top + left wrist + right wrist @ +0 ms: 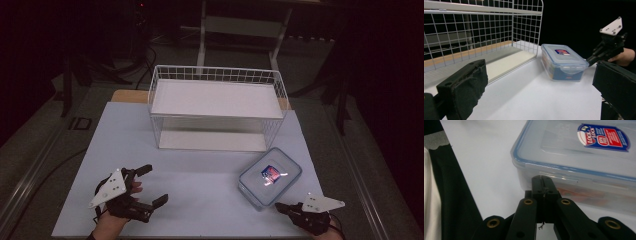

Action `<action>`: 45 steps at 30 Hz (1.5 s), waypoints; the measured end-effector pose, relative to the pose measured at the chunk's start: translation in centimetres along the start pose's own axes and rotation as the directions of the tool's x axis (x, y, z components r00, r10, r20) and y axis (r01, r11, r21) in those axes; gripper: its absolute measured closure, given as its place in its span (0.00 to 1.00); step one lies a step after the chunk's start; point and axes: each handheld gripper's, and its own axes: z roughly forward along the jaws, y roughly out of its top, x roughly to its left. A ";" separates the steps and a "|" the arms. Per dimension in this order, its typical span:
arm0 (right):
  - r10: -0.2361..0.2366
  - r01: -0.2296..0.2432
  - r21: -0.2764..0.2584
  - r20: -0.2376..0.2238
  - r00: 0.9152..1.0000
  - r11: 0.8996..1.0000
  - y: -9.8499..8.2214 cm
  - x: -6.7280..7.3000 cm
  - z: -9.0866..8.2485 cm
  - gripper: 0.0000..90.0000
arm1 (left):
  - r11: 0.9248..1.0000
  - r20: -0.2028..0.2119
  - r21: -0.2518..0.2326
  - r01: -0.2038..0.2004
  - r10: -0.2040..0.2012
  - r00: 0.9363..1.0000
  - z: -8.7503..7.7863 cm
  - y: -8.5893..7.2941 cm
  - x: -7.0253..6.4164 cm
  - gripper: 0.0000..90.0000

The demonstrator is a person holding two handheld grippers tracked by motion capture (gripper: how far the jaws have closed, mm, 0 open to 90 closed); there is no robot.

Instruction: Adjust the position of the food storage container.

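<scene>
A clear plastic container (270,176) with a blue-sealed lid and a red and blue sticker lies on the white table top (200,185) at the right front. My right gripper (278,206) is shut, and its tips rest against the container's near side, just below the lid rim. The right gripper view shows the shut jaws (545,182) meeting the container (584,157) at a side flap. My left gripper (155,185) stands open at the left front, well apart from the container (562,61), with nothing between its pads (466,85).
A white wire basket (217,70) stands at the back middle of the table, with a white shelf board across its top. The basket's mesh wall (474,30) is to the left in the left gripper view. Dark floor and stands surround the table.
</scene>
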 end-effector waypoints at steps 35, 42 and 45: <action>0.116 -0.135 0.048 0.285 0.952 0.990 -2.3 -12.3 1.3 1.00 | 1.000 0.017 0.011 -0.013 0.012 1.000 0.3 -0.2 -0.2 0.00; 0.098 -0.112 0.048 0.242 0.965 0.993 -1.9 -11.1 1.2 1.00 | 1.000 0.020 0.012 -0.014 0.014 1.000 0.3 -0.1 -0.2 0.00; 0.096 -0.108 0.039 0.223 0.970 0.993 -1.8 -10.5 1.3 1.00 | 1.000 0.020 0.014 -0.012 0.012 1.000 0.3 -0.2 -0.2 0.00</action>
